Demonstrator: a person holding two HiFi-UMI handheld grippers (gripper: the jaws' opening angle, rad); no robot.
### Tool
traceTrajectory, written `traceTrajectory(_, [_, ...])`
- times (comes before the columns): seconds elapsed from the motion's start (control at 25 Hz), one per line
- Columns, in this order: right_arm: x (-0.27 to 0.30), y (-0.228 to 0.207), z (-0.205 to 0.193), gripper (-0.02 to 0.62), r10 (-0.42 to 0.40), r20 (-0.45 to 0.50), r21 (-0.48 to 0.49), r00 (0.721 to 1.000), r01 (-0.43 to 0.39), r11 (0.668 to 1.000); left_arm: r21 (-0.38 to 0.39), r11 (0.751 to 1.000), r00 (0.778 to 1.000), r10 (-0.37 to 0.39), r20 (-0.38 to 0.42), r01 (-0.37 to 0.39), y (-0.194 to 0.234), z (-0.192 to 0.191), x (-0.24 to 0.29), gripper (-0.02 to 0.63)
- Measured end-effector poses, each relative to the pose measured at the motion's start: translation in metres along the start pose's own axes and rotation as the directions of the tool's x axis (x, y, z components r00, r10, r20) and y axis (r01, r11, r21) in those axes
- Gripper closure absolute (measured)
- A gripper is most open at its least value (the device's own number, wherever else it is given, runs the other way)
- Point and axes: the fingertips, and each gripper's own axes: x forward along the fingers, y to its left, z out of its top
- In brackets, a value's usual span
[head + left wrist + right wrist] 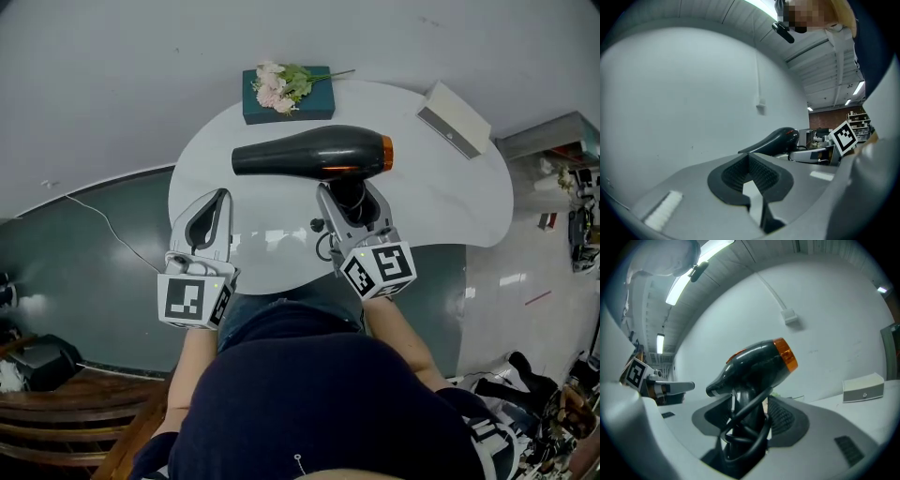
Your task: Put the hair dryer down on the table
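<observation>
Item: black plastic hair dryer with orange rear ring point(309, 155), centre frame, barrel running left-right over the white oval counter point(441, 187). Your right gripper point(352, 195) clamps its handle from below. Your left gripper point(220, 197) is together and empty.

**A:** Where was the hair dryer point(309, 156)?

**B:** Over the middle of the table point(450, 199), lying crosswise, its handle between the right gripper's point(349, 194) jaws.

**A:** And behind it?

**B:** A box point(314, 106) at the far edge, with flowers point(279, 85) on top. A second box point(455, 118) was at far right. The left gripper point(218, 195) sat near-left, apart from the dryer.
</observation>
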Motion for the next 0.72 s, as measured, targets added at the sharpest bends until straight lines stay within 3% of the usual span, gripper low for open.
traceTrajectory(0.72, [0.043, -0.026, -0.088, 0.350, -0.037, -0.207, 0.134, 0.978, 0.066, 0.989, 0.000, 0.997, 0.991, -0.081, -0.110, 0.081, 0.011, -0.049, 0.031, 0.594])
